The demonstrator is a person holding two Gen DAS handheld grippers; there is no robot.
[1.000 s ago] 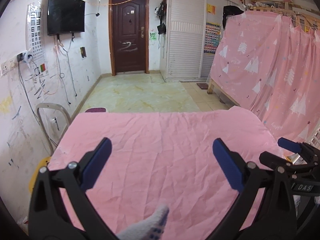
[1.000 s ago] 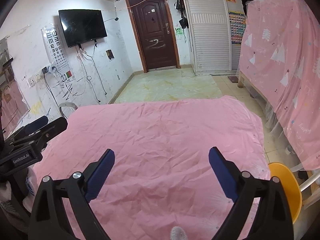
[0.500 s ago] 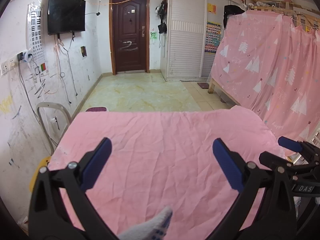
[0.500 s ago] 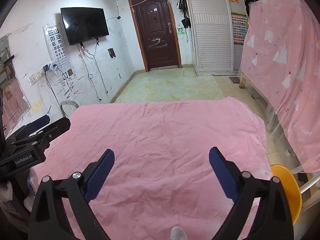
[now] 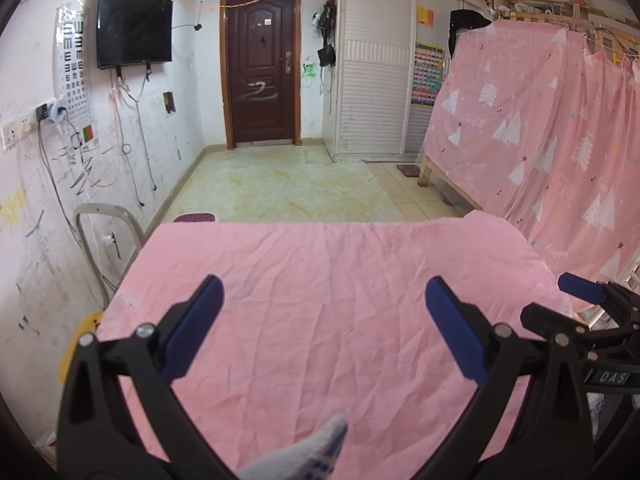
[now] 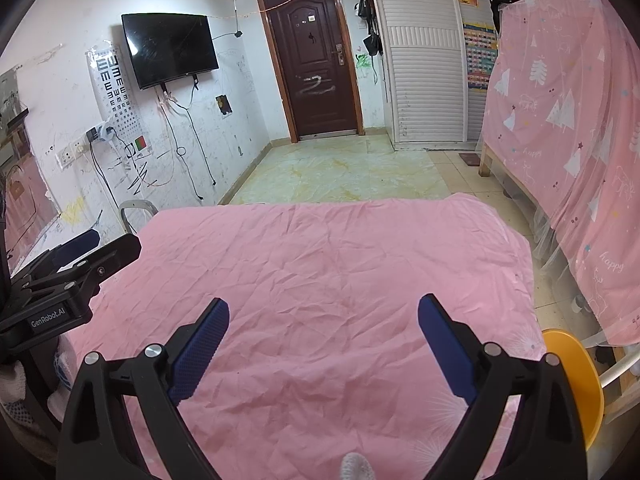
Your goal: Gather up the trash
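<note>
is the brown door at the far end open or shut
Shut. The brown door sits flush in its frame in both views, with no gap at either edge and nothing of a room beyond showing.

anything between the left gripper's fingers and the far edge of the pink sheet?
Nothing: in the left wrist view only wrinkled pink sheet lies ahead of the open left gripper. No trash shows.

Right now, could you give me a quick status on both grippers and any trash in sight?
Left gripper open, empty. Right gripper open, empty. Both above the pink cloth. No trash visible; nothing between the fingers.
</note>
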